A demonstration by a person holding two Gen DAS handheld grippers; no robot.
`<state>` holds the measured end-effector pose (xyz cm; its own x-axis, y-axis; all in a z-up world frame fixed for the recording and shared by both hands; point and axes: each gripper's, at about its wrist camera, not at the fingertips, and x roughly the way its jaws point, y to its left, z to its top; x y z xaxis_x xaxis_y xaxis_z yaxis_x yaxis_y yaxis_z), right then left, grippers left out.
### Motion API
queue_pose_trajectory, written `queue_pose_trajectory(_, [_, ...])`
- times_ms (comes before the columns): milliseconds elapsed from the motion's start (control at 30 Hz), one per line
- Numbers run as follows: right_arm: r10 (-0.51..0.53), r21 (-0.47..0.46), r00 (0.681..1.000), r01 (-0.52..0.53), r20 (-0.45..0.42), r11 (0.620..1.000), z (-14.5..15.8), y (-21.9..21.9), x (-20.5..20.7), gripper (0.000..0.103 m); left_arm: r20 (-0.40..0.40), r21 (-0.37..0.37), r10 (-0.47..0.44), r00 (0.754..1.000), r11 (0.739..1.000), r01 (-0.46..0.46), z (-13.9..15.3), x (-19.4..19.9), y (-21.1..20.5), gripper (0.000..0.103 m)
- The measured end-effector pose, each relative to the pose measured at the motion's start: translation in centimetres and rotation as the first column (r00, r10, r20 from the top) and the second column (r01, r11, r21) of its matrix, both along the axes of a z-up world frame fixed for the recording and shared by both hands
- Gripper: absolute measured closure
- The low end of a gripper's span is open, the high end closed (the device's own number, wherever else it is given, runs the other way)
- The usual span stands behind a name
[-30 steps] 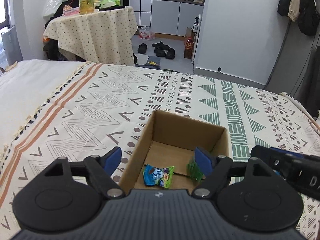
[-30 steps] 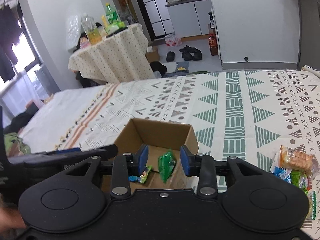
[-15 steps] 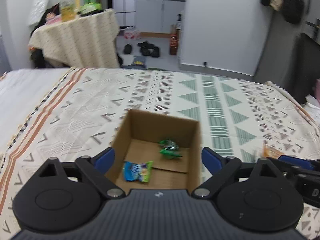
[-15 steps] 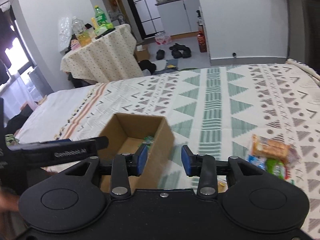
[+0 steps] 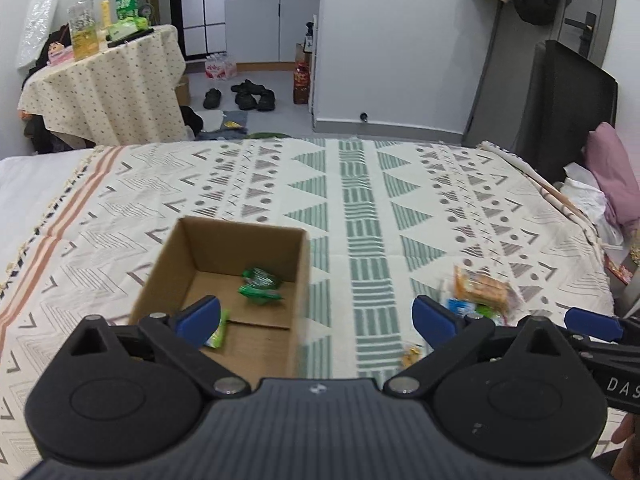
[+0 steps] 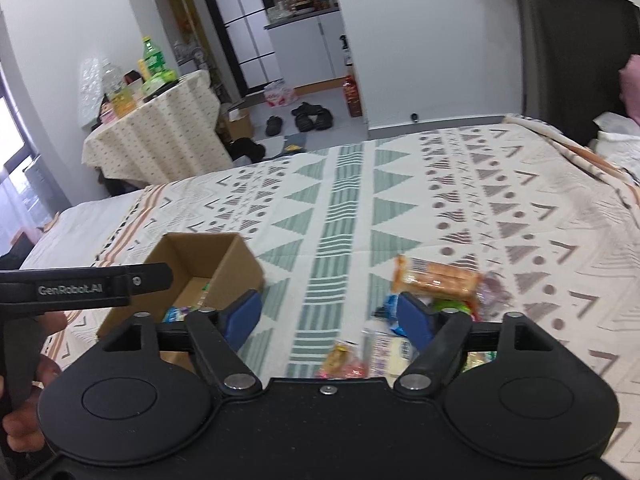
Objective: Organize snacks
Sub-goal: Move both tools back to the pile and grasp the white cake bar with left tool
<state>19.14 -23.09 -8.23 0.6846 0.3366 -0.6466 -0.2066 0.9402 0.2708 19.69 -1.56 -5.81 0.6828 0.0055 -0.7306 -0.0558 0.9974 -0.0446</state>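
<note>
An open cardboard box (image 5: 168, 258) (image 6: 244, 256) sits on the patterned bedspread, holding a green snack packet (image 5: 258, 286) and a blue-green one (image 5: 218, 332). To its right lies a pile of loose snacks, topped by an orange biscuit pack (image 5: 482, 290) (image 6: 436, 280), with a small yellow packet (image 6: 340, 356) and a white one (image 6: 386, 350) nearer. My left gripper (image 5: 316, 314) hovers over the box's right wall, jaws opening wide with nothing between them. My right gripper (image 6: 328, 314) hangs between box and pile, jaws opening and empty.
The bedspread (image 5: 360, 184) stretches far ahead of the box. Beyond the bed stand a cloth-covered table with bottles (image 5: 104, 76), shoes on the floor (image 5: 248, 94) and a dark chair (image 5: 568, 108) at right. A hand (image 6: 28, 408) holds the left gripper's handle.
Both grippers swung right, away from the box toward the snack pile. The green packet left the right gripper and now lies in the box. Both sets of jaws have spread wider.
</note>
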Motion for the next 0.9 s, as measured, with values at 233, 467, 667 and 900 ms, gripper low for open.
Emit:
queue_pose_trajectory(233, [-0.048, 0.021, 0.999, 0.049, -0.016, 0.999, -0.9, -3.7, -0.9, 0.024, -0.041, 0.001, -0.020, 0.999, 1.000, 0.020, -0.7, -0.5, -3.3, 0.001])
queue_pose_trajectory(467, [-0.070, 0.033, 0.997, 0.071, -0.033, 0.997, -1.6, -6.7, -1.6, 0.022, -0.076, 0.013, -0.054, 0.996, 0.998, 0.056, -1.6, -0.9, -6.3, 0.001])
queue_pose_trajectory(667, [-0.083, 0.059, 0.995, 0.086, -0.054, 0.995, -2.5, -8.8, -2.0, 0.022, -0.100, 0.035, -0.089, 0.991, 0.995, 0.093, -2.7, -1.1, -8.6, 0.001])
queue_pose_trajectory(900, [-0.089, 0.087, 0.991, 0.098, -0.102, 0.991, -4.8, -10.5, -1.7, 0.022, -0.136, 0.038, -0.112, 0.984, 0.992, 0.119, -4.9, -0.7, -10.9, 0.003])
